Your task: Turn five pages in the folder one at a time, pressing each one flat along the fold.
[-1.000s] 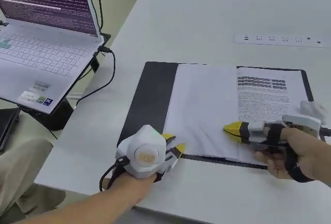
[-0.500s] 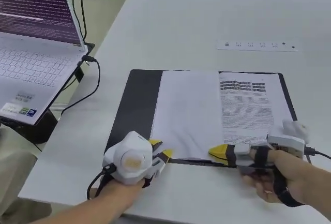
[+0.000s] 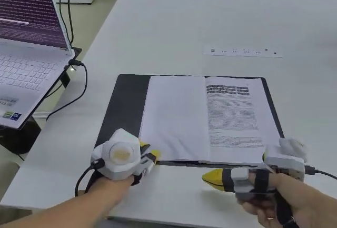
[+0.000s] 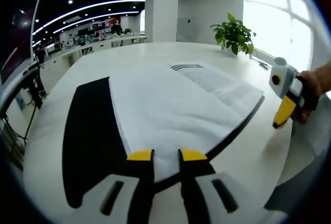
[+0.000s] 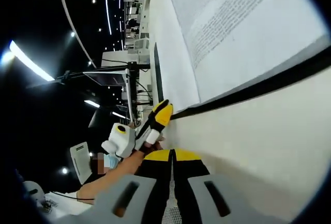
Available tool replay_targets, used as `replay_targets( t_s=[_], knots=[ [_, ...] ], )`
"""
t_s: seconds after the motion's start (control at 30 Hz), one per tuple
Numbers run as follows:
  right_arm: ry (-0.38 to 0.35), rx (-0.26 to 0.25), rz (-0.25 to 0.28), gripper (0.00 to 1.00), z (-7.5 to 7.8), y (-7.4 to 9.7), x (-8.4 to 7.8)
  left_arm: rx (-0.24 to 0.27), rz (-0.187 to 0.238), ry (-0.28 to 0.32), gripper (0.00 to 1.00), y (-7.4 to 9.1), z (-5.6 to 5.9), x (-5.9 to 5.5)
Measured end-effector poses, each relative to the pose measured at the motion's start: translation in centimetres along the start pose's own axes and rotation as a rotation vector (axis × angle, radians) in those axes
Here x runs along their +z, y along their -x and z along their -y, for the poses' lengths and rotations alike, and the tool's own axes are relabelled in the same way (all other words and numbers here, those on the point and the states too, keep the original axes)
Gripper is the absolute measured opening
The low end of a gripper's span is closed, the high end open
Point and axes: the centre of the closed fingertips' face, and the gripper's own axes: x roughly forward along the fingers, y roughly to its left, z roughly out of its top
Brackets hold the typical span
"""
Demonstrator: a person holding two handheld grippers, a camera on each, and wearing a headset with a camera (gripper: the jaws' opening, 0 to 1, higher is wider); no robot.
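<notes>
Two grippers are sitting by the tabletop's near edge in head view, left gripper at the open folder's near-left corner, right gripper just off it. Left gripper view: jaws are staying narrowly parted. Right gripper view: jaws are pressing together, empty

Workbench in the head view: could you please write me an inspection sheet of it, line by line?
Surface: white table, bare around the folder.
Job's things: black folder lies open; left page blank, right page printed.
Clutter: white power strip beyond the folder.
Grippers: left gripper at the folder's near edge, jaws slightly apart, holding nothing; right gripper over bare table just in front of the folder, jaws together, empty.
Cables: black cable plugged into the laptop, looping by the table's left edge.
Surroundings: open laptop at the left, screen lit; potted plant far off.
</notes>
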Motion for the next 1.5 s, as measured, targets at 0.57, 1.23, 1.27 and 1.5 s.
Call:
replay_targets(
  t_s=[0.57, 1.23, 1.27, 1.5],
  knots=[
    [0.287, -0.121, 0.331, 0.0, -4.6, 8.2, 3.9, 0.027, 0.072, 0.182, 0.38, 6.7, -1.3, 3.5],
    [0.857, -0.67, 0.531, 0.83, -4.0, 17.8, 5.5, 0.094, 0.135, 0.229, 0.81, 15.0, 0.3, 5.0],
    [0.88, -0.679, 0.538, 0.86, -4.1, 18.1, 5.4, 0.094, 0.139, 0.229, 0.83, 15.1, 0.4, 5.2],
    [0.883, -0.635, 0.607, 0.88, -4.8, 18.9, 5.3, 0.104, 0.149, 0.156, 0.87, 15.3, 1.5, 6.6]
  ],
)
